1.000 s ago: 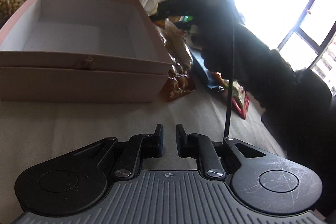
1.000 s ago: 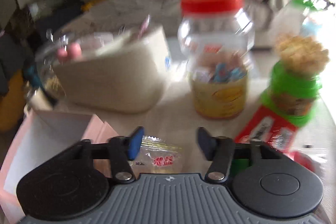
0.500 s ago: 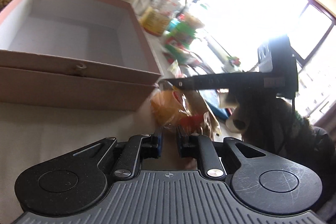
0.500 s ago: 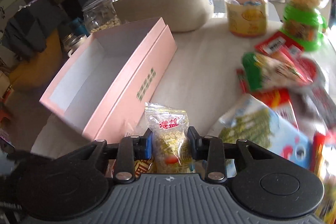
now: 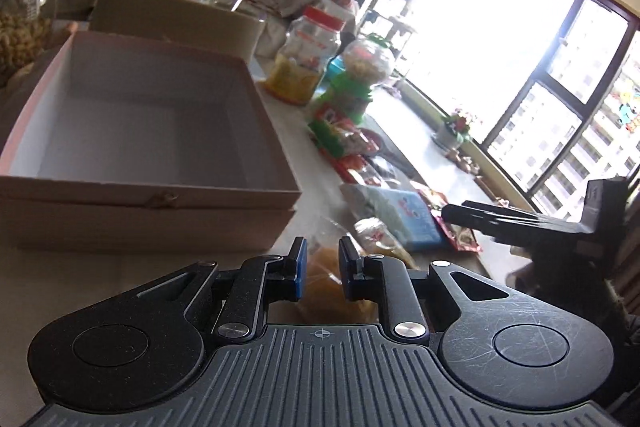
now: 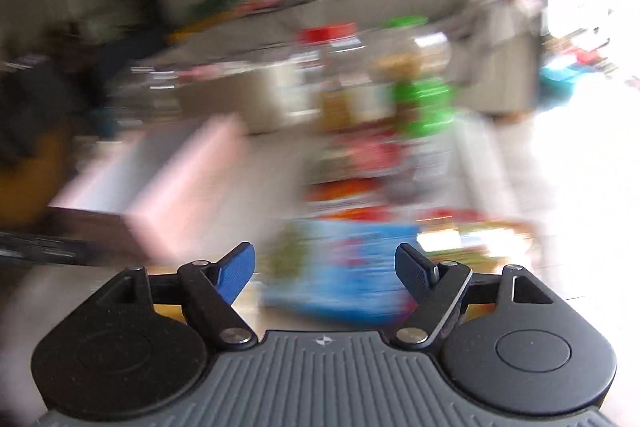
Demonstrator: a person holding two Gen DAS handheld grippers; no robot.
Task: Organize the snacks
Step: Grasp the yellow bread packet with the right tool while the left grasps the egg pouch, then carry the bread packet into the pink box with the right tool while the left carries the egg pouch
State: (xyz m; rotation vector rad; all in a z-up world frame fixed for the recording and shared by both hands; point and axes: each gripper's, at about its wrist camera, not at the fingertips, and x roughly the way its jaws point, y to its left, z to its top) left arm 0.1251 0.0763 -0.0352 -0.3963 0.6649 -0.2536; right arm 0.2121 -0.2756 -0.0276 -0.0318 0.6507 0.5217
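Observation:
An open pink box (image 5: 160, 193) with a white inside stands on the table, ahead and left of my left gripper (image 5: 322, 251). Its jaws stand a narrow gap apart and are opening. An orange snack bag (image 5: 320, 279) shows through the gap and under the fingers, and I see no pad pressing on it. A clear bag of yellow snacks (image 5: 380, 235) lies just beyond. My right gripper (image 6: 326, 255) is wide open, its jaws still opening, with nothing between them. Its view is badly blurred. A blue packet (image 6: 352, 267) lies past its tips.
Several snack packets (image 5: 348, 143) trail along the table to the right of the box. Behind them stand a red-lidded jar (image 5: 308, 63) and a green-based jar (image 5: 356, 83). A beige box (image 5: 172, 19) and a glass jar (image 5: 20, 27) stand at the back left.
My right gripper has let go of the yellow snack bag, opened wide and swung away to the right. My left gripper has risen a little and its jaws have parted slightly.

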